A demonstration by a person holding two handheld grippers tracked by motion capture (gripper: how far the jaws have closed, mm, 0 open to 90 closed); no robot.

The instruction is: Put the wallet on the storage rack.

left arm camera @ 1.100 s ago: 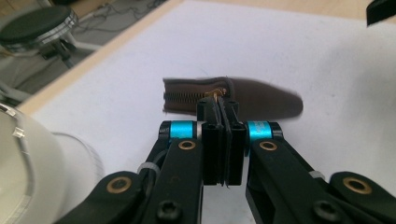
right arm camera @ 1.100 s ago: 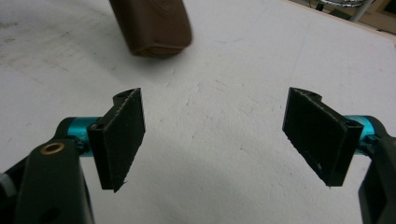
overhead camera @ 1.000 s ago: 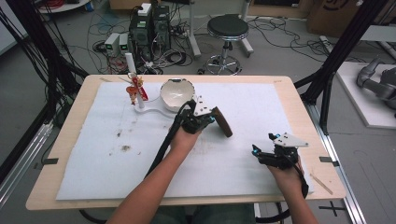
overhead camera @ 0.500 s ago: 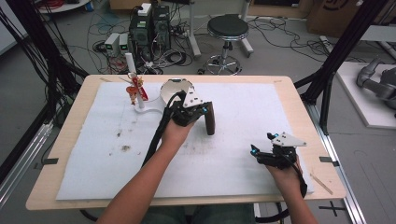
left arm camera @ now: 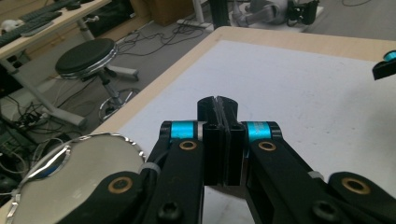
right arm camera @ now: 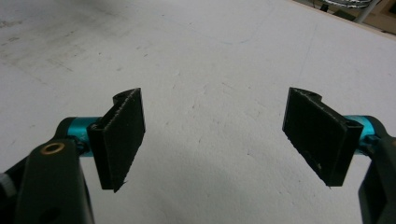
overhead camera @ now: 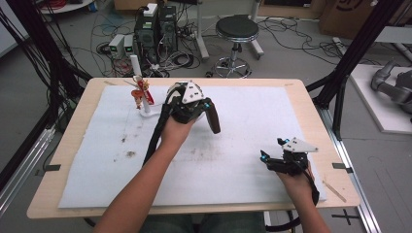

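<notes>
Left hand-held gripper point(left arm camera: 218, 140): black jaws, cyan collars, brass pivots, grey three-cornered plate; bare forearms.

Left gripper point(overhead camera: 214, 124) sits above the mat point(overhead camera: 243, 145) behind centre; bowl point(left arm camera: 70, 163) beneath it; right gripper point(overhead camera: 272, 158) near the front right corner.

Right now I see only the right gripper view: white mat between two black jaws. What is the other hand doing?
Observer: The left gripper is over the far side of the mat, jaws shut on nothing.
Operator: Is anything near it?
Observer: A shiny-rimmed bowl lies right beside it.
Operator: Anything else out there?
Observer: A small red figure stands at the mat's far left.
</notes>
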